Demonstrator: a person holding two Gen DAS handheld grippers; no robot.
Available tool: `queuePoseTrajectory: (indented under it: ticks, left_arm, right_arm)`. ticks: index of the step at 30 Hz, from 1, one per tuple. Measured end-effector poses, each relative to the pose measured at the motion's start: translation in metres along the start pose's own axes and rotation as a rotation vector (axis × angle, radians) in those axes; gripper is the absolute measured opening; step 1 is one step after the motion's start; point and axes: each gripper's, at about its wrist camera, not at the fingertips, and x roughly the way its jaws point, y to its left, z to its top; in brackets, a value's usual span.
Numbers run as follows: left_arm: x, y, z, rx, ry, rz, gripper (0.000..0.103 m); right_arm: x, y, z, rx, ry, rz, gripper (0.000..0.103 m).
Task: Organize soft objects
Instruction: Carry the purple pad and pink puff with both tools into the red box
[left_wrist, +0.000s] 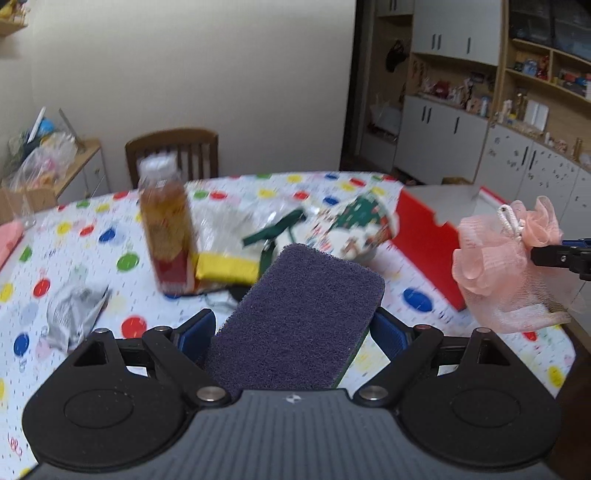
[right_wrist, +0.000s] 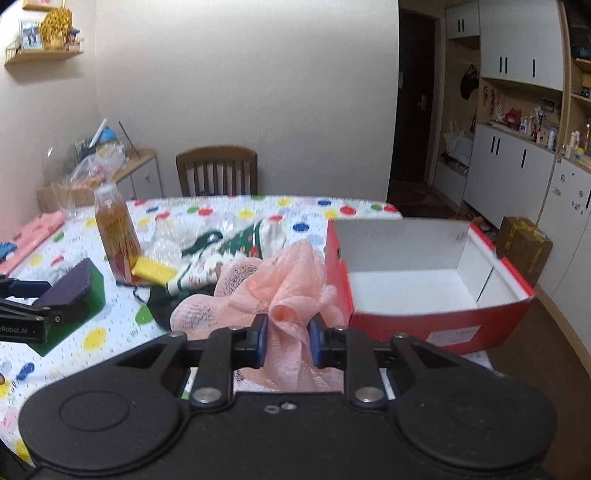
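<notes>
My left gripper (left_wrist: 293, 328) is shut on a purple scrub sponge (left_wrist: 306, 306) with a green underside, held lifted above the spotted tablecloth. The sponge (right_wrist: 74, 288) and its gripper (right_wrist: 33, 299) also show at the left of the right wrist view. My right gripper (right_wrist: 288, 332) is shut on a pink mesh bath pouf (right_wrist: 266, 284), bunched between the blue pads and hanging in the air. The pouf (left_wrist: 495, 258) appears at the right of the left wrist view. A red shoebox (right_wrist: 443, 321) with a white inside stands open just right of the pouf.
A tall bottle of amber liquid (left_wrist: 166, 229), a yellow block (left_wrist: 225, 267), a Christmas-patterned cloth (left_wrist: 354, 225) and a crumpled silver packet (left_wrist: 74, 314) lie on the table. Behind it stands a wooden chair (right_wrist: 216, 170). A pink cloth (right_wrist: 37, 232) lies far left, a cardboard box (right_wrist: 524, 247) on the floor.
</notes>
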Motion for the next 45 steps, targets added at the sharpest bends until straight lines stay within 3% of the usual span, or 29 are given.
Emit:
queuePoseTrajectory:
  ticks: [8,15,32,45]
  left_arm:
    - [-0.012,-0.025,0.034,0.034,-0.059,-0.038,0.091]
    - [0.004,-0.059,0.06,0.066,-0.087,-0.05,0.091]
    - [0.098,-0.209,0.128,0.139,-0.056,-0.073,0.091]
    - [0.174,-0.288,0.143,0.21,0.034,-0.04,0.091]
  right_arm:
    - [-0.017,-0.018,0.025,0.02,-0.052,-0.009,0.021]
    - [-0.014,-0.058,0.042,0.047,-0.074,-0.02,0.021]
    - [0.043,-0.197,0.069,0.037,-0.057,0.007,0.021]
    - [0.102,-0.255,0.063,0.028,0.039,0.009,0.021]
